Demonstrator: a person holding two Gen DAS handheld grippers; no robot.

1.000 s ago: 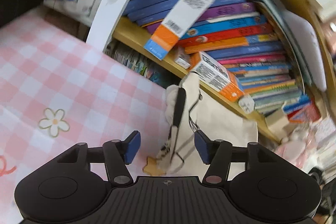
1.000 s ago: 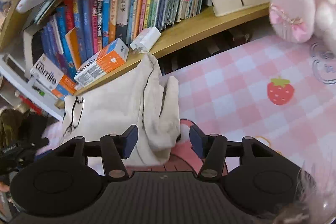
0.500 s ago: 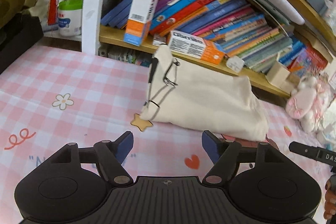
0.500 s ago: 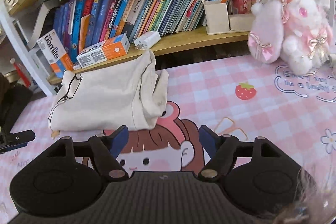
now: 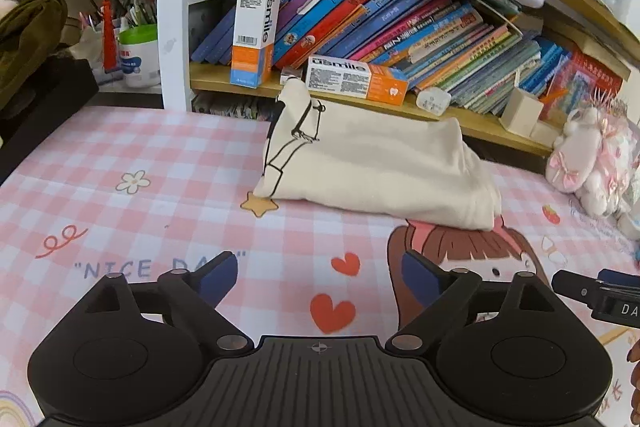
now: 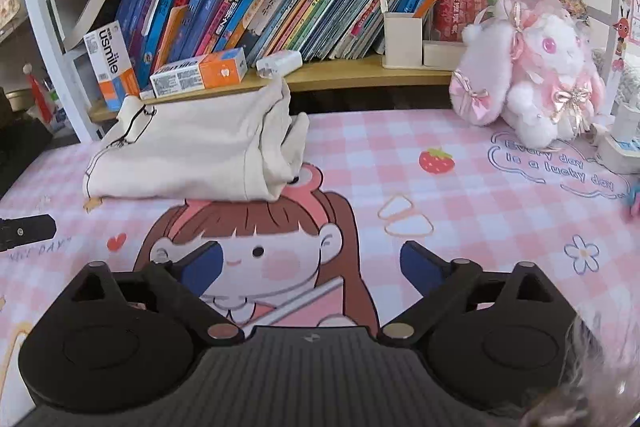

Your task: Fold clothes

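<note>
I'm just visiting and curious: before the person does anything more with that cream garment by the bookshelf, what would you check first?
1. Left hand-held gripper free of cloth: ok, jaws opening, nothing between them.
2. Right hand-held gripper free of cloth: ok, jaws opening, nothing between them.
3. Cream garment lying on the pink checked mat: ok.
4. Fold tidy: not ok, loose layers bunch at its right end.
5. Garment clear of the shelf: cannot tell, its back edge sits close against it.
6. Plush rabbit out of the way: ok.
</note>
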